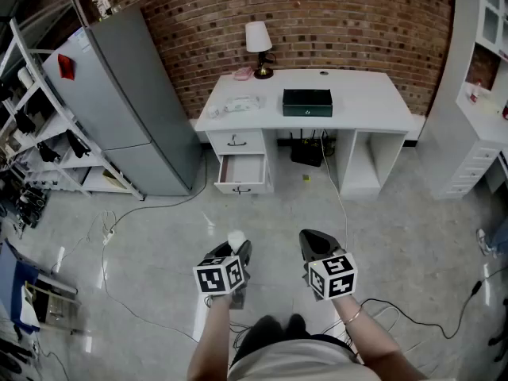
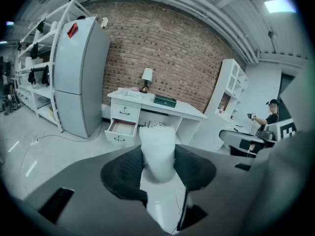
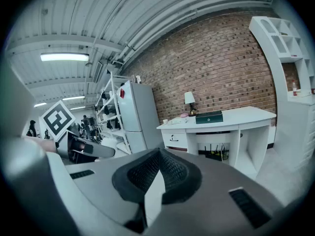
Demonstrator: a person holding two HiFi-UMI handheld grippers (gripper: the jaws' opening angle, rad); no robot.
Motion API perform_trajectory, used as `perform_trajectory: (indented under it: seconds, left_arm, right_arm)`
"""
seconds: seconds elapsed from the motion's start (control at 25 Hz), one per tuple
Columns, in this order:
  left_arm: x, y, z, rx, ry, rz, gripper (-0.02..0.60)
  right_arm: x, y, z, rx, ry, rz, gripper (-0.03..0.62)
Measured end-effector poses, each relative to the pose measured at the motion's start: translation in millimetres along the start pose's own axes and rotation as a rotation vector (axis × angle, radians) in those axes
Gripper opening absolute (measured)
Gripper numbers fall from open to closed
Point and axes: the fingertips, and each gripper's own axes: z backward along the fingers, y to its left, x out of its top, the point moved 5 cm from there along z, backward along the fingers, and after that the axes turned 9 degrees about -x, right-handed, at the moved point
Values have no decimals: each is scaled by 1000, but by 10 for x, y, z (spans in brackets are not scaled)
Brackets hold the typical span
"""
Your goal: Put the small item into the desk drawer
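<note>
A red-brown brick wall [image 1: 317,22] closes the far side of the room, above a pale grey polished floor [image 1: 159,236] crossed by thin cables. At the far left a tall grey two-door refrigerator [image 1: 119,94] stands just beside a white open shelving rack [image 1: 48,145]. A tall white cabinet [image 1: 476,133] fills the far right.

Against the wall between them is a white wooden worktop [image 1: 373,101] with drawers under its left end. The open lower drawer [image 1: 242,169] is pulled out toward the near side, below a closed upper drawer [image 1: 236,141]. On the worktop lie a dark green rectangular box [image 1: 307,101] near the middle and a small table lamp with a white shade [image 1: 258,42] at the far edge.

Both grippers are at the near side, well apart from the worktop. The left gripper [image 1: 238,251] has its jaws spread fairly wide, pads pressed on both sides of a small white crumpled wad [image 2: 158,149], which sticks out past the tips. The right gripper [image 1: 317,240] holds nothing, its pads meeting at the tips.
</note>
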Motion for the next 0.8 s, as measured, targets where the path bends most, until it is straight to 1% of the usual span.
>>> perform_trajectory:
  seconds: [0.16,0.24,0.32,0.44,0.8]
  left_arm:
    - [38,-40,-54,-9,-2,-12,199]
    - [24,-46,-67,-6,-6,-15,199]
    - [4,-40,-65,3,-13,-24,199]
    - [2,-16,-56,27,-25,-43,199]
    - [101,89,-66,48,-39,-18,199]
  right_arm:
    - [3,-49,7,-5,-7,-7,6]
    - [-9,-56,2,6,-11,-21,6]
    - [-38,-57,-3,17,-5,-37,8]
    - [-66,-83,-12,10,9,-47,8]
    - [-60,-172,-82,-18,24,-68,8]
